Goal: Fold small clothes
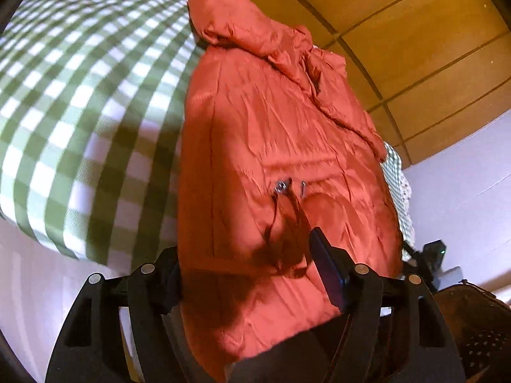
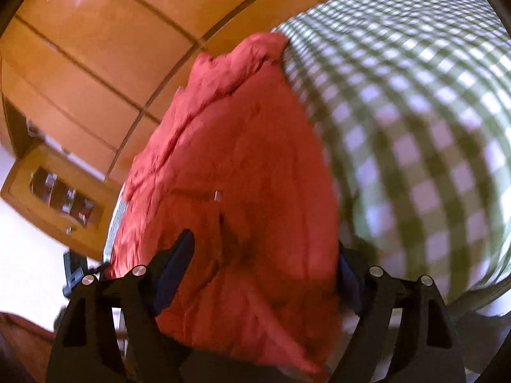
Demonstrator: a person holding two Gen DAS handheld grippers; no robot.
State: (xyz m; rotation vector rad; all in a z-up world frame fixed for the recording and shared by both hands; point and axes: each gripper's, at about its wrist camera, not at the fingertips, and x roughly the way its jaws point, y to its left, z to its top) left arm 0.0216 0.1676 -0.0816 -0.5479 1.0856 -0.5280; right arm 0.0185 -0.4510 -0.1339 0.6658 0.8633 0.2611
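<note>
red-orange thin woven garment (image 1: 271, 134) lies on green-white checked cloth surface (image 1: 80, 111), near edge between both jaws. left hand-held gripper (image 1: 252, 274) and right hand-held gripper (image 2: 262, 271) wide, not clamped. looks light, limp, slippery; grab near hem corners.

Garment (image 1: 271, 134) on checked cloth (image 1: 80, 111), apparently between both grippers' fingers (image 1: 325, 268), cabinet (image 2: 54, 194) behind.

Orange garment (image 1: 271, 134) crinkled cloth (slight sheen); floor (image 2: 95, 32) glossy.
</note>
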